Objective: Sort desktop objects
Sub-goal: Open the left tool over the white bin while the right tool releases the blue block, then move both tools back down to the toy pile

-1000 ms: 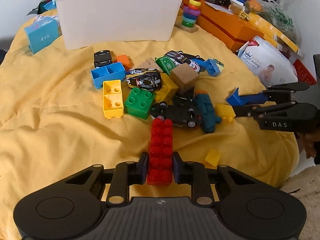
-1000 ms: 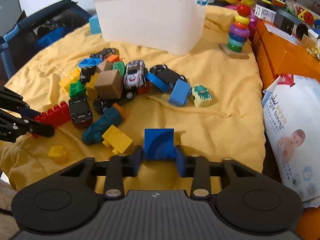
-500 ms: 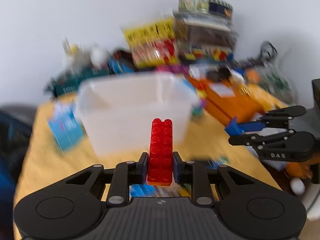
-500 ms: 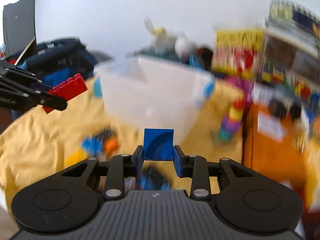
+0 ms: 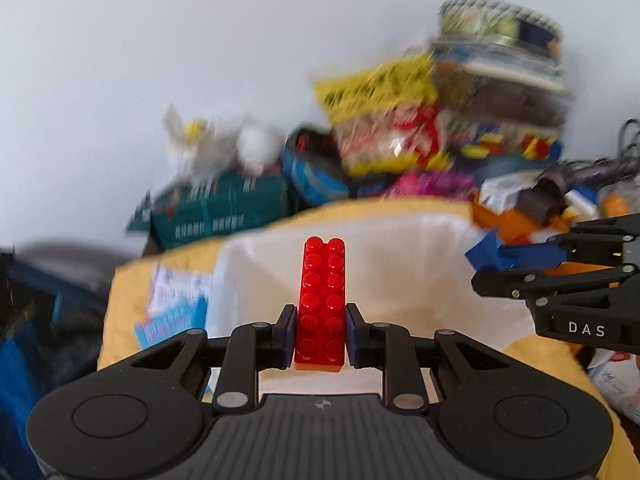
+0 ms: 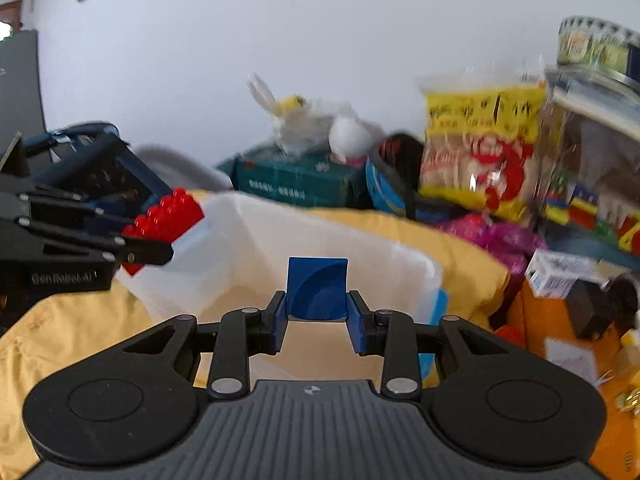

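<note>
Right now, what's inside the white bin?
The white bin shows only bare pale walls and floor where visible. The left gripper with its red brick and the right gripper with its blue block hide its near part.

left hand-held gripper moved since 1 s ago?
Yes. The left hand-held gripper, clamping the long red studded plastic brick, rose from the yellow cloth to the white plastic bin.

white bin (image 5: 400, 264) open-topped, cluttered packages (image 6: 476, 160) behind it
</note>
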`<state>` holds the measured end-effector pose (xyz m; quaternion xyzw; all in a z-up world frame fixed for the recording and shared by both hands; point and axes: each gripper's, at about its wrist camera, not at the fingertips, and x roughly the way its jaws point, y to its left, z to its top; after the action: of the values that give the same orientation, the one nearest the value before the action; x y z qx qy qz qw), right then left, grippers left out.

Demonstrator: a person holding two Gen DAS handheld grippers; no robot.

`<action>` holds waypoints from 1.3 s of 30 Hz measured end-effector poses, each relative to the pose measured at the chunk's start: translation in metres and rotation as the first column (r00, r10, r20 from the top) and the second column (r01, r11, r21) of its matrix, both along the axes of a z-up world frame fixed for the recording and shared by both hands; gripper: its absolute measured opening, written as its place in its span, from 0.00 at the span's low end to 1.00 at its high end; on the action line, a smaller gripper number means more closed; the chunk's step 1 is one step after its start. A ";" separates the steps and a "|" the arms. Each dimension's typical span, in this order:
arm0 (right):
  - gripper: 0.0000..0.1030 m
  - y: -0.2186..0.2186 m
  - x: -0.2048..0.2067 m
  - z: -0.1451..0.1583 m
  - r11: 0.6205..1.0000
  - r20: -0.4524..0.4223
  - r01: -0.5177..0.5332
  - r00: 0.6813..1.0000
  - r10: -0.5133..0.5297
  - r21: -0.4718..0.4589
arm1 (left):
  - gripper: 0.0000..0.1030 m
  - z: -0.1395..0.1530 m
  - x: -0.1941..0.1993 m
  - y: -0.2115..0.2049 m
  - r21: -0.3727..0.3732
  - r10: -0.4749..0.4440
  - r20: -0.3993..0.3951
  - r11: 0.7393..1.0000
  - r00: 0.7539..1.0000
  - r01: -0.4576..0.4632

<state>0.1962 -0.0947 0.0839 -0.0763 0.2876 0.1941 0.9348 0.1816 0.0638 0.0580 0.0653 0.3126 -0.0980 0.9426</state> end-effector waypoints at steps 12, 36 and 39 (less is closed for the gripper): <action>0.55 -0.008 -0.034 0.007 0.997 0.066 -0.031 0.997 0.026 0.077 | 0.75 0.013 -0.055 -0.014 0.061 -0.001 0.118 0.998 0.993 -0.006; 0.62 -0.036 -0.180 -0.105 0.998 -0.318 -0.055 0.947 0.048 -0.014 | 0.78 -0.105 -0.194 -0.030 0.025 -0.140 -0.280 0.988 0.950 0.153; 0.59 -0.035 -0.181 -0.107 0.998 -0.323 -0.048 0.946 0.032 -0.042 | 0.78 -0.103 -0.200 -0.035 0.022 -0.171 -0.265 0.983 0.949 0.183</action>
<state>0.0149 -0.1301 -0.0228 -0.0722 0.4393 0.2158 0.8690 -0.0186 0.0292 -0.0448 0.1015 0.4293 -0.1826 0.8787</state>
